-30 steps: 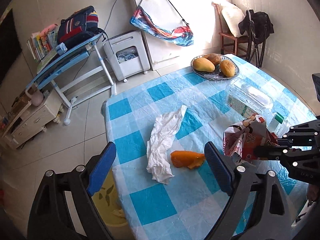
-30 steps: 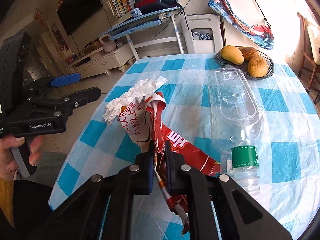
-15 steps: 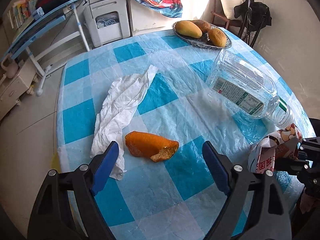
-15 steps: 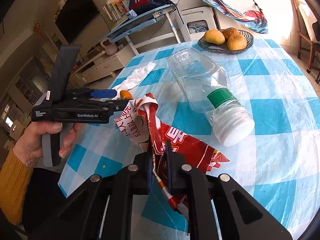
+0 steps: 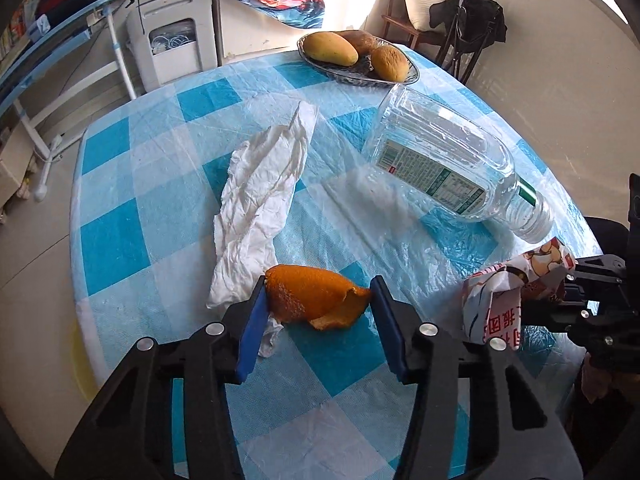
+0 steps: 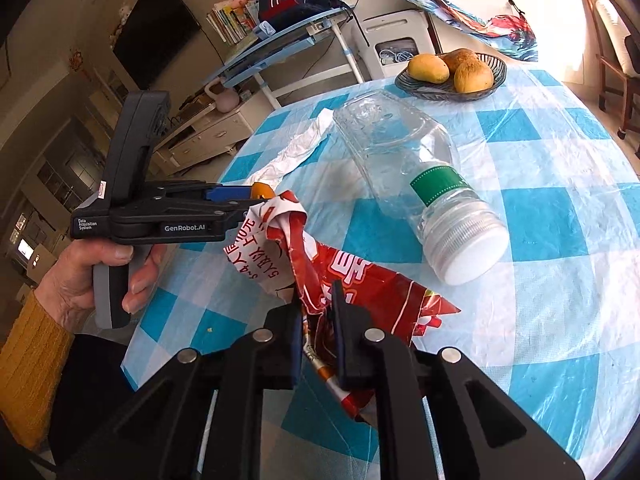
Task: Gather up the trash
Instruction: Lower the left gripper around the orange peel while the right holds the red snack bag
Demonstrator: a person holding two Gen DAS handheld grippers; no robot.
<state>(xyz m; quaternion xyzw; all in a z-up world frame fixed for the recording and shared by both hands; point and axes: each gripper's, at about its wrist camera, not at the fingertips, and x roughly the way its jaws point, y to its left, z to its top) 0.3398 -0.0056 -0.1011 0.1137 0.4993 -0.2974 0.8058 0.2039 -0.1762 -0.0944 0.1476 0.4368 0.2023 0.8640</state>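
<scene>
An orange peel (image 5: 312,296) lies on the blue-checked tablecloth (image 5: 168,200), against the near end of a crumpled white tissue (image 5: 264,200). My left gripper (image 5: 318,286) straddles the peel and its jaws are closing, with the blue pads touching both ends of the peel. My right gripper (image 6: 316,304) is shut on a crumpled red and white snack wrapper (image 6: 340,276) and holds it above the table's near edge. In the right wrist view, a hand (image 6: 80,276) holds the left gripper (image 6: 240,196) with the peel (image 6: 262,190) at its tip.
An empty clear plastic bottle (image 5: 444,160) with a green label lies on its side, cap toward the right gripper. A glass fruit dish (image 5: 412,76) stands at the far edge. A desk (image 6: 280,44), a white appliance (image 5: 176,40) and a chair (image 5: 404,24) surround the table.
The left gripper dropped toward the table, tilted downward and narrowed its jaws around the orange peel. The right gripper shifted sideways with the wrapper, then held still.
</scene>
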